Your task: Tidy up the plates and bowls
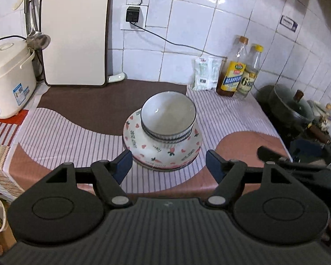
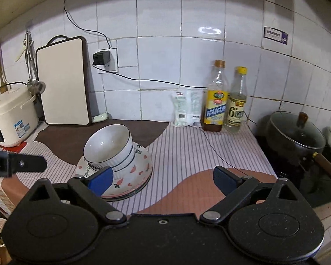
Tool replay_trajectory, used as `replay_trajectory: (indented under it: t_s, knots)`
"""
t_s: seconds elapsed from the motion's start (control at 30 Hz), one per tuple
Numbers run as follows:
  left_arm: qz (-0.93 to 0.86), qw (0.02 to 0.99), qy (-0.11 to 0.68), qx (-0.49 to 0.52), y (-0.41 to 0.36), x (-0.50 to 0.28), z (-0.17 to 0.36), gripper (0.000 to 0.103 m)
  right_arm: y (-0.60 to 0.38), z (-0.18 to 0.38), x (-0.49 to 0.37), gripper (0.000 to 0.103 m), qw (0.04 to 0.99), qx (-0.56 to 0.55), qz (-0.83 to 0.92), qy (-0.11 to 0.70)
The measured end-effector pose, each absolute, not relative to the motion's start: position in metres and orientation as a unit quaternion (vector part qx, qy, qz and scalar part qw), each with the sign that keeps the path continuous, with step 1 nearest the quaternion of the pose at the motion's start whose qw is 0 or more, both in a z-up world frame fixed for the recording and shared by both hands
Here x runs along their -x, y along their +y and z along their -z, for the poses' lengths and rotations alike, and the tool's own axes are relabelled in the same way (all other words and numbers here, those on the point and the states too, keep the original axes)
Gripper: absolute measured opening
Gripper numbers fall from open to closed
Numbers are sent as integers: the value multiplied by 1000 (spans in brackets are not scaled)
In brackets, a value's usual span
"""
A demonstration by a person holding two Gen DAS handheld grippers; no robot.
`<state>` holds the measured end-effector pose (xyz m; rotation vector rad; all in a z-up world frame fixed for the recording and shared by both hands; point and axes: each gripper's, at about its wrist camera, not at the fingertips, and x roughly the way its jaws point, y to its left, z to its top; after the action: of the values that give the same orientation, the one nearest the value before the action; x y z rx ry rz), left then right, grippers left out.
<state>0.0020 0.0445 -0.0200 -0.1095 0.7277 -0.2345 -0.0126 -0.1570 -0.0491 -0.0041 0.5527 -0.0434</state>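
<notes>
A stack of white ribbed bowls [image 1: 168, 119] with dark rims sits nested on a stack of heart-and-carrot patterned plates [image 1: 143, 145] in the middle of the counter. It also shows in the right wrist view, bowls [image 2: 109, 145] on plates [image 2: 141, 167]. My left gripper [image 1: 165, 165] is open and empty, its blue pads just in front of the plate stack. My right gripper [image 2: 163, 182] is open and empty, to the right of the stack, its left pad overlapping the plates' front edge in view.
A rice cooker [image 1: 8, 79] stands at the left and a cutting board [image 1: 75, 37] leans on the tiled wall. Two bottles [image 1: 240, 68] and a packet [image 1: 206, 72] stand at the back right. A lidded pot [image 2: 295, 137] sits on the stove at right. A cable runs across the striped cloth [image 2: 209, 152].
</notes>
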Motion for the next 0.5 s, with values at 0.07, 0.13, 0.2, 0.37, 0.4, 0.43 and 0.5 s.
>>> replay_trajectory:
  t_s: [0.07,0.13,0.2,0.37,0.4,0.43,0.5]
  knots:
    - [112,926,357,49,45,2,22,73,-158,48,18,99,962,4,27,272]
    - [110,926,358,46,46,7,25,73,-158,47,22,99,961,7,30,274]
    - [105,927,358,43,47,10,27,74,-158,48,26,99,961,12,34,275]
    - [86,930,357,31,48,13,33,77,-161,51,33,99,960,14,48,276]
    - [81,930,357,29,48,12,35,79,-162,52,34,100,959,14,52,277]
    - [76,931,357,28,48,12,36,79,-163,53,35,100,959,15,56,278]
    - [71,932,354,27,47,13,37,84,-164,55,37,102,959,18,63,277]
